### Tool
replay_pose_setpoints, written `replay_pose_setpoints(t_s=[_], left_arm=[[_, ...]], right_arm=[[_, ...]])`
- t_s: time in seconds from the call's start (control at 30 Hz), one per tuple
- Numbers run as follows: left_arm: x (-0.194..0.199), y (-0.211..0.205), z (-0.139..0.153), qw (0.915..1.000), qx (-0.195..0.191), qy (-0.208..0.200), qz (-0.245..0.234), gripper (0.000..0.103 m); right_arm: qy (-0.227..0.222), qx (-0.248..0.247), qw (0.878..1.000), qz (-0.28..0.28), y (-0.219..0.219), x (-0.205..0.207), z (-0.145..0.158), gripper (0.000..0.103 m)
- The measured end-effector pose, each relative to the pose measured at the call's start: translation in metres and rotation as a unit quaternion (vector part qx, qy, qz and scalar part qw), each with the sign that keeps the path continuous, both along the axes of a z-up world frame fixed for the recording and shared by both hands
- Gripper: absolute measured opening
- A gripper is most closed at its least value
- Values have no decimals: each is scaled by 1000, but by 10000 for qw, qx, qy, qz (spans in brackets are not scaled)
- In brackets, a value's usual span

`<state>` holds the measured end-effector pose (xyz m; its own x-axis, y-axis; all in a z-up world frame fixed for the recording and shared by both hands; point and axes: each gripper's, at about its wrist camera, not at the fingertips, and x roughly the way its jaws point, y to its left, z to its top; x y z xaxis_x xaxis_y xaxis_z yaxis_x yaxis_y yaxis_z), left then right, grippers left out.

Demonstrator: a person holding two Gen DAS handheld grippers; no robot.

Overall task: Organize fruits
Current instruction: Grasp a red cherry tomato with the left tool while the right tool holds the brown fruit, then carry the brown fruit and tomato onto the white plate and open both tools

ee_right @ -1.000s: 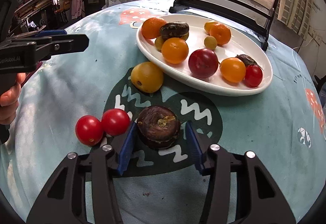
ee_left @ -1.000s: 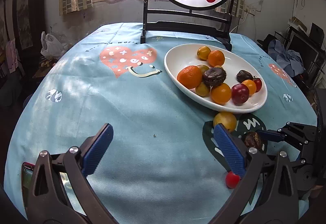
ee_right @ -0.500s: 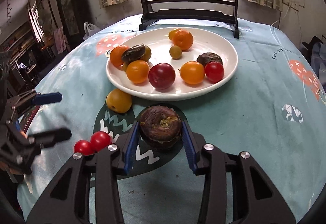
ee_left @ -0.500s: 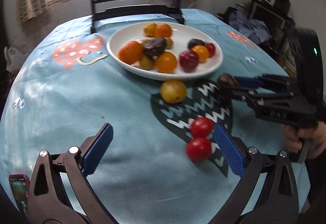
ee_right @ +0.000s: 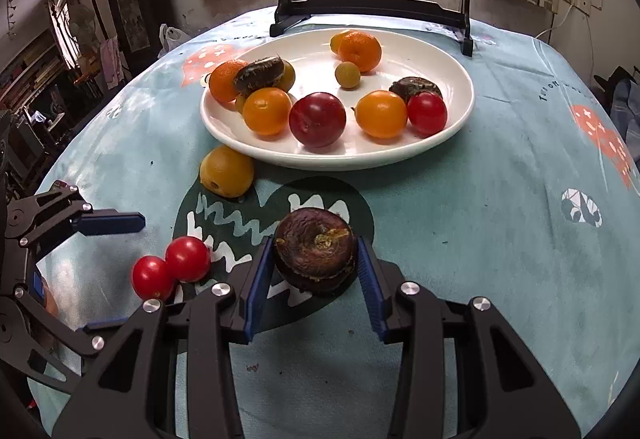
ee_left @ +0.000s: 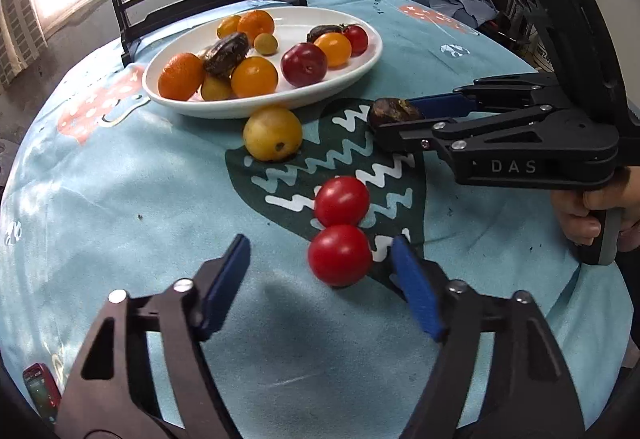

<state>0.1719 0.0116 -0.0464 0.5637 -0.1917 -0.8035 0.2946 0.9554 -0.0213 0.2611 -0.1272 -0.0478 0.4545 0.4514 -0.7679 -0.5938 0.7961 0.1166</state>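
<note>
Right gripper (ee_right: 315,271) pinching the dark wrinkled fruit (ee_right: 314,250) — left gripper (ee_left: 320,281) spread wide, near tomato (ee_left: 339,254) between fingers.

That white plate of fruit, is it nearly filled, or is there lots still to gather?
Mostly filled: the white plate already holds about ten fruits. The right gripper is shut on the dark wrinkled fruit. Two red tomatoes before the open left gripper and a yellow fruit remain on the cloth.

Tomatoes (ee_left: 340,227) before plate (ee_left: 360,71); persimmon (ee_right: 314,255) right.
</note>
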Motion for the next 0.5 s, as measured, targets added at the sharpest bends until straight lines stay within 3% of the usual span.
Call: replay_pose_setpoints(t_s=[0.03,0.2,0.33,0.5], left_arm=[[1,0,-2,10000,10,59,-7,60],[-1,-2,-3,10000,39,37,-55,50],[-2,-3,-1,9998,-122,42,-150,32],[-4,-6,-2,9998,-38,-5,-186,32]], right_arm=[[3,-22,10000,-7,0,0,-1,42],[27,-27,10000,-27,0,1,-2,42],[17,-43,10000,-33,0,1,-3,42],[27,-28,10000,-47,-1,1,-2,42]])
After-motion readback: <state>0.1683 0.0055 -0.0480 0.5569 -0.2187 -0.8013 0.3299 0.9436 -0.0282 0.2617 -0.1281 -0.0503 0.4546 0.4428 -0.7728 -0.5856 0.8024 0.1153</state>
